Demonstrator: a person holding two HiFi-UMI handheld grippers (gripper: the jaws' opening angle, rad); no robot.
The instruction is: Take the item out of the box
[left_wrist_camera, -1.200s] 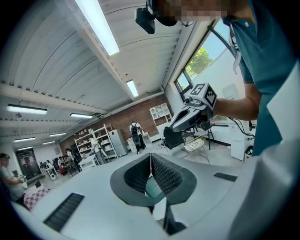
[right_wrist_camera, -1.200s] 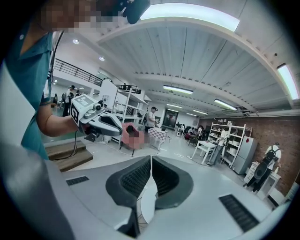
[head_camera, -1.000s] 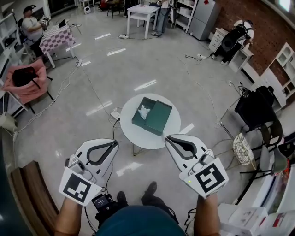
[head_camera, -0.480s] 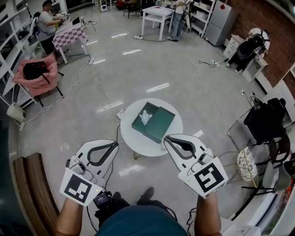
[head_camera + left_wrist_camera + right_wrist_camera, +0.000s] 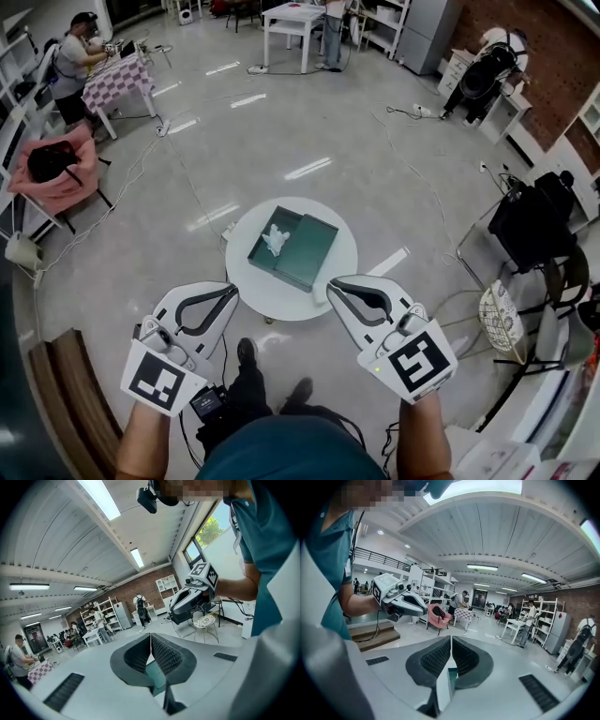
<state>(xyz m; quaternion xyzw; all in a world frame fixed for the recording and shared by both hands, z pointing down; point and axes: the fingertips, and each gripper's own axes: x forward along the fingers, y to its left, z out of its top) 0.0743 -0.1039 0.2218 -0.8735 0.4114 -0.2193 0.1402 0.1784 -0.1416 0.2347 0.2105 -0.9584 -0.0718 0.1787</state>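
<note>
Green box (image 5: 300, 255) sits open on round white bench (image 5: 249, 282). I see white crumpled item (image 5: 274, 240) inside its left half. My left gripper (image 5: 229, 290) and right gripper (image 5: 334, 282) hover at bench's near edge, apart from box. Both closed, empty.

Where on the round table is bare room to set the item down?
A bare crescent on the table between the green box and the near-left rim; a narrower strip by its right rim. The box, white item inside, fills the middle.
</note>
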